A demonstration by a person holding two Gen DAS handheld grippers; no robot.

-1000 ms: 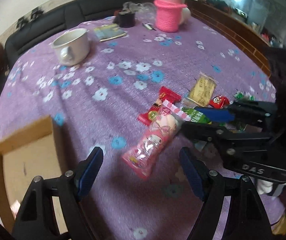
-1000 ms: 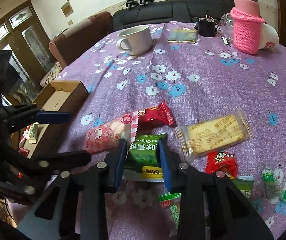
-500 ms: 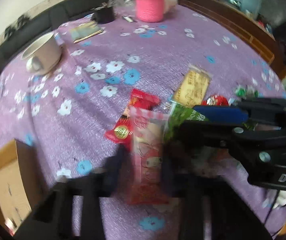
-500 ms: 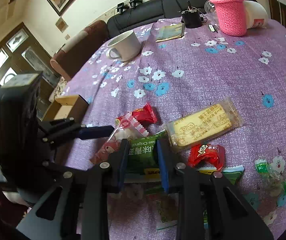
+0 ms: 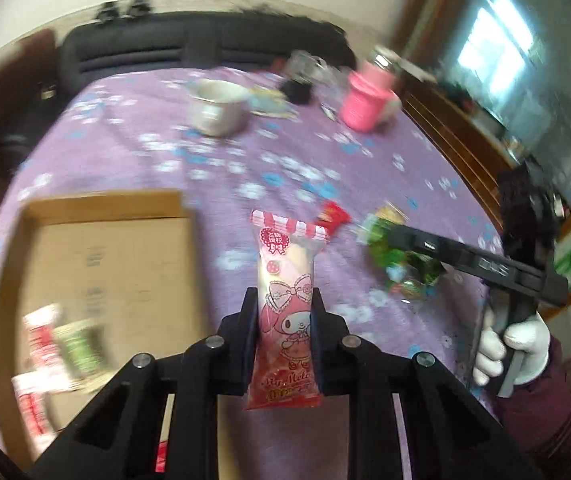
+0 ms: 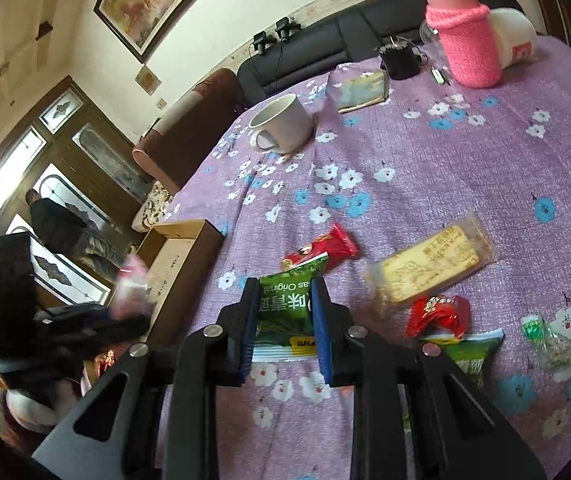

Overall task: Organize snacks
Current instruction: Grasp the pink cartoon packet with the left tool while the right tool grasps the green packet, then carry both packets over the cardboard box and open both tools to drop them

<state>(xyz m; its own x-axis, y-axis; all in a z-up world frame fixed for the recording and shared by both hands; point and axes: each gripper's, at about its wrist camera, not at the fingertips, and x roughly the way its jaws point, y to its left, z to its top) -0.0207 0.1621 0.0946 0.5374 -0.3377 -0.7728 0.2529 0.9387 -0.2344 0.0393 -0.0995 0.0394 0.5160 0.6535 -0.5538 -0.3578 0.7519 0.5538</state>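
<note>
The left gripper point(image 5: 284, 316) has clamped its fingers on the pink snack pack point(image 5: 285, 312) and lifted it off the surface point(image 6: 425, 168), swinging it toward the cardboard box point(image 5: 97, 256), where a few packets point(image 5: 61, 352) already lie, so one more snack looks close to being stowed. The right gripper point(image 6: 284, 314) is pinched narrowly on the green snack bag point(image 6: 285, 308), which now looks raised at its front edge rather than flat. The red wrapper point(image 6: 327, 246) and biscuit pack point(image 6: 429, 262) wait nearby. Motion blur smears the left view; the box contents are hard to identify.
</note>
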